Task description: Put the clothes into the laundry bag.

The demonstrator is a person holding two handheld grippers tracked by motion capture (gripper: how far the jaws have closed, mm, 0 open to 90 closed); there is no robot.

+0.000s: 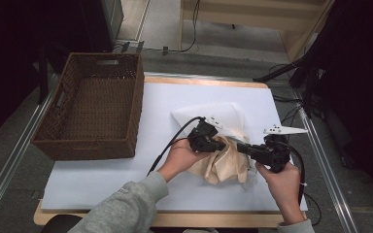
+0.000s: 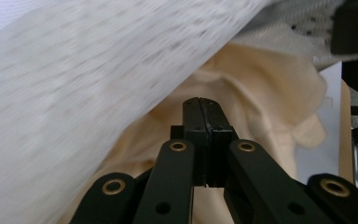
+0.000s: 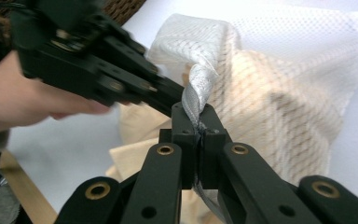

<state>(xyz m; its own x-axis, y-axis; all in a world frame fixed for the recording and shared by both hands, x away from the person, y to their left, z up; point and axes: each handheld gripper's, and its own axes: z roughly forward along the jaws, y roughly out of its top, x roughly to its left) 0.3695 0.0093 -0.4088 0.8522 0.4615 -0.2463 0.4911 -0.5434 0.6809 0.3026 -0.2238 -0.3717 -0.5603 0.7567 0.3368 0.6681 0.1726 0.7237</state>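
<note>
Pinching the rim of the mesh bag (image 3: 279, 70), my right gripper (image 3: 198, 122) has its jaws together on a twisted grey edge of that mesh, which runs up from between them. My left gripper (image 2: 205, 108) has its jaws fully together with no gap; I cannot tell whether any cloth is caught between them. It points into the cream cloth (image 2: 261, 88), with the mesh draped above and to its left. In the high view both grippers meet over the bundle: the left gripper (image 1: 222, 144) from the left, the right gripper (image 1: 240, 147) from the right. The bag and cloth (image 1: 221, 165) lie on the white mat (image 1: 102, 179), right of centre, well apart from the wicker basket (image 1: 138, 104) at the mat's left. I can read no brand, label or writing on any item.
</note>
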